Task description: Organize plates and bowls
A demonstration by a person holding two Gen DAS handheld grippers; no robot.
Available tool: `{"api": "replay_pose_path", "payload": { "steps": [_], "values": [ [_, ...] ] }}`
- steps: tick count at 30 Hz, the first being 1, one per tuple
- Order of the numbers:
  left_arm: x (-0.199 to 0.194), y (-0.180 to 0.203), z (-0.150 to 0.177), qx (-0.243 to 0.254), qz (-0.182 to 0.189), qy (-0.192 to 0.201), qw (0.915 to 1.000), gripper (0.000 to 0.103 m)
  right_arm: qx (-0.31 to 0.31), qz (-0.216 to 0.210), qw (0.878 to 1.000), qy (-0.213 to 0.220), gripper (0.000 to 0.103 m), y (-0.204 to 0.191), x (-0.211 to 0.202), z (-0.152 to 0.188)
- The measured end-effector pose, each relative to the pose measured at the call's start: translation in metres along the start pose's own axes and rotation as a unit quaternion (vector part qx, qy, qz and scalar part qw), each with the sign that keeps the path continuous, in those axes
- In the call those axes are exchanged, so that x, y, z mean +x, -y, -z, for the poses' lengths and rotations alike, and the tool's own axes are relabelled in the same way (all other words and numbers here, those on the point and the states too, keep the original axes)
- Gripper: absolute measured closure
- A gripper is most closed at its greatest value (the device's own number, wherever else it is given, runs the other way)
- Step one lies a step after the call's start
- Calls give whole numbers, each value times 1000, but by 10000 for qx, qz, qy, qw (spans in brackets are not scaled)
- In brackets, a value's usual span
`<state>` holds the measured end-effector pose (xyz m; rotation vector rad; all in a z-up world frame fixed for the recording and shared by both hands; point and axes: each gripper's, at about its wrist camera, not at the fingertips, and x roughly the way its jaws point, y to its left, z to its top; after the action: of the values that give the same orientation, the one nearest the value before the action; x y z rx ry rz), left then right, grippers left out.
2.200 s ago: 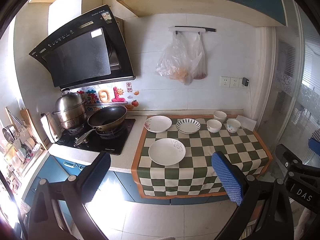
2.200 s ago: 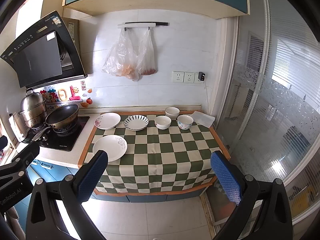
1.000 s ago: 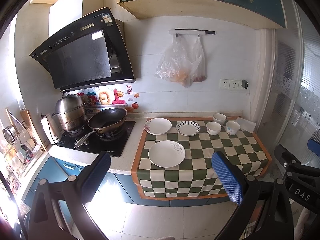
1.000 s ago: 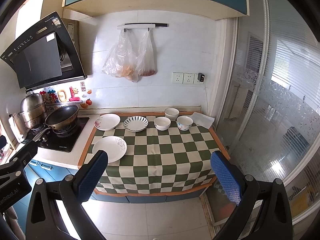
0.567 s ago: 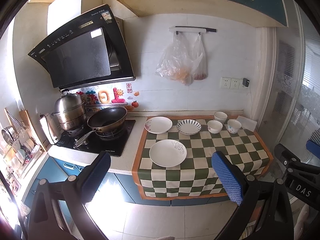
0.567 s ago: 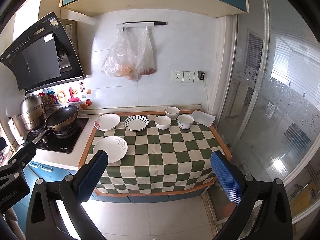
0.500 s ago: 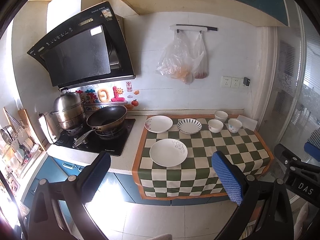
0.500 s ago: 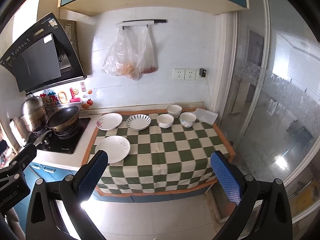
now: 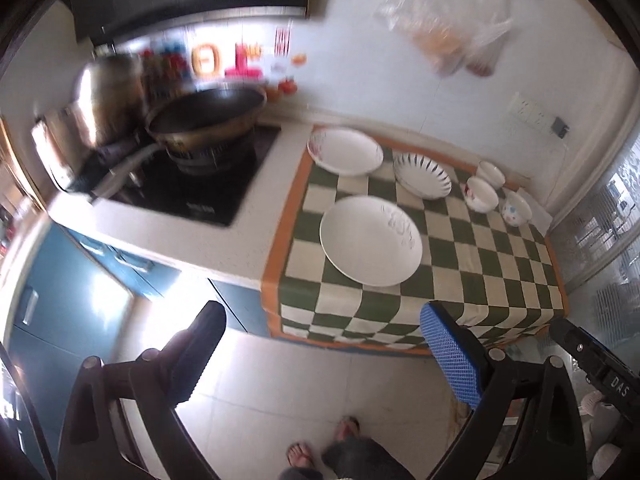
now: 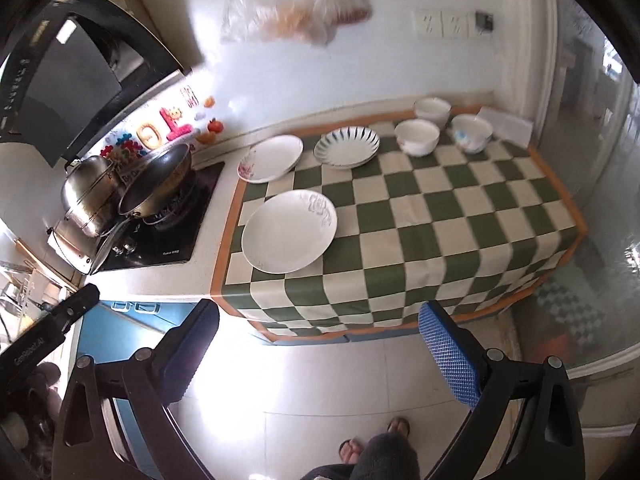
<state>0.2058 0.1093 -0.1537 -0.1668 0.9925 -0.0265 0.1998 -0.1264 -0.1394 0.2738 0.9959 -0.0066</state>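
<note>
On the green-checked cloth (image 9: pixel 472 252) (image 10: pixel 440 216) lie a large white plate (image 9: pixel 370 240) (image 10: pixel 290 230), a pink-flowered plate (image 9: pixel 345 151) (image 10: pixel 272 158) and a striped dish (image 9: pixel 422 175) (image 10: pixel 347 147). Three small bowls (image 9: pixel 482 194) (image 10: pixel 417 136) stand at the back right. My left gripper (image 9: pixel 324 354) and my right gripper (image 10: pixel 320 352) are both open and empty, out over the floor in front of the counter.
A wok (image 9: pixel 206 114) (image 10: pixel 158 184) and a steel pot (image 9: pixel 106 98) (image 10: pixel 90 196) sit on the hob at the left. Plastic bags (image 9: pixel 452 28) (image 10: pixel 296 4) hang on the wall. A glass partition (image 10: pixel 600 160) stands to the right. The person's feet (image 10: pixel 374 446) show below.
Both grippers have moved closer to the counter and tilted down, so the plates and bowls look larger. Nothing on the cloth has moved.
</note>
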Motion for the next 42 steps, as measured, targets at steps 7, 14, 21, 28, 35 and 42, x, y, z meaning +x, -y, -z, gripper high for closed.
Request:
{"api": "replay_pose_path", "payload": {
  "steps": [7,14,21,28,35,42],
  "values": [
    [128,-3,-36,-209,41,-977,9950,4,300,-107,9958,-860,8,29,150,-60],
    [246,8,-79,-139,-3,-1644,9863,10,481,-345,9802,-1888,16,62,310,-112],
    [330,5,-90,-190,94,-2400,9705,65,314,-521,9615,-2679,42,64,430,-139],
    [351,1,-94,-146,210,-2748,9612,65,-48,-517,9503,-3069,70,46,479,-145],
    [348,-8,-100,-142,412,-2794,9592,65,37,-663,9492,-3077,86,33,485,-142],
    [353,0,-111,26,444,-2803,9589,65,-4,-640,9560,-2863,86,38,470,-138]
  ]
}}
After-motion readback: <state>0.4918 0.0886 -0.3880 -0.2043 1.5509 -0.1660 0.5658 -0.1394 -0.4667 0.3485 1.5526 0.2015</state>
